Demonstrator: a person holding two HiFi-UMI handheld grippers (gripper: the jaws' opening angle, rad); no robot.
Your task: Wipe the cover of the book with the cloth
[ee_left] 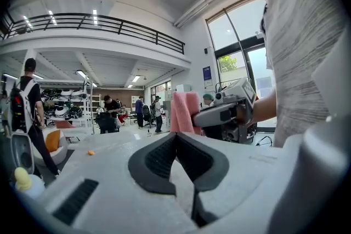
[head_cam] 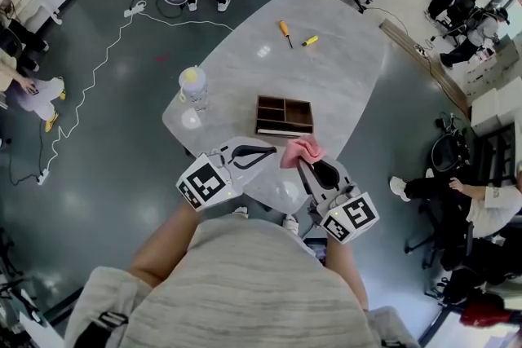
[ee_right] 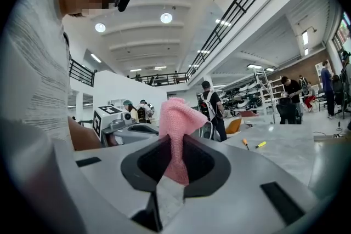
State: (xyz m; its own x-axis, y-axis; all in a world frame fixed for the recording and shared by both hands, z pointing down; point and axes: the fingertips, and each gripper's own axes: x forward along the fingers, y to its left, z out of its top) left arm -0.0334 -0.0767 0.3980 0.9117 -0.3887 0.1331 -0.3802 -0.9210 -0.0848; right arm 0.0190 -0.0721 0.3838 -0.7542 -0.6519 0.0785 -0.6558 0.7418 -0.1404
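A brown book [head_cam: 284,116] with a white front edge lies flat on the grey table [head_cam: 342,77], just beyond both grippers. The pink cloth [head_cam: 303,148] is bunched up above the table's near edge, and my right gripper [head_cam: 306,162] is shut on it. In the right gripper view the cloth [ee_right: 178,120] stands up out of the closed jaws of that gripper [ee_right: 174,145]. My left gripper [head_cam: 272,151] is shut with nothing in it, its tip close to the cloth's left side. From the left gripper view, the left gripper [ee_left: 175,135] points at the cloth [ee_left: 184,112].
A clear bottle with a yellow cap [head_cam: 193,86] stands at the table's left edge. An orange-handled screwdriver [head_cam: 285,32] and a yellow marker [head_cam: 310,40] lie at the far side. Office chairs and seated people [head_cam: 457,191] are to the right, and a white cable [head_cam: 98,69] runs across the floor.
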